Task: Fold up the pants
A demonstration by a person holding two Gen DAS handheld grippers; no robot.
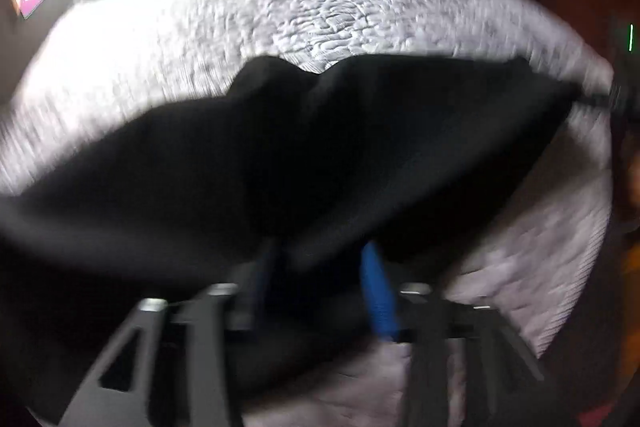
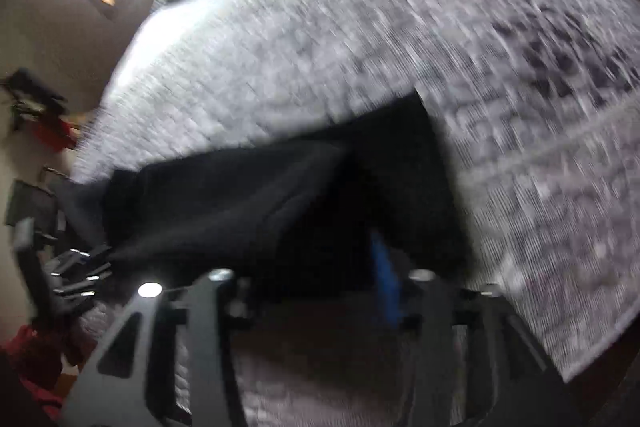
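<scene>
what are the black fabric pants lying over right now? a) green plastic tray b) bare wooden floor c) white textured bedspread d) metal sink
c: the black fabric pants spread across the white textured bedspread, which shows around them in both wrist views.

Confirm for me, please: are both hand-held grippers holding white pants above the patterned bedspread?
Not quite: the pants are black, not white, as the left wrist view shows. Both the left hand-held gripper and the right hand-held gripper do hold them above the patterned bedspread.
</scene>
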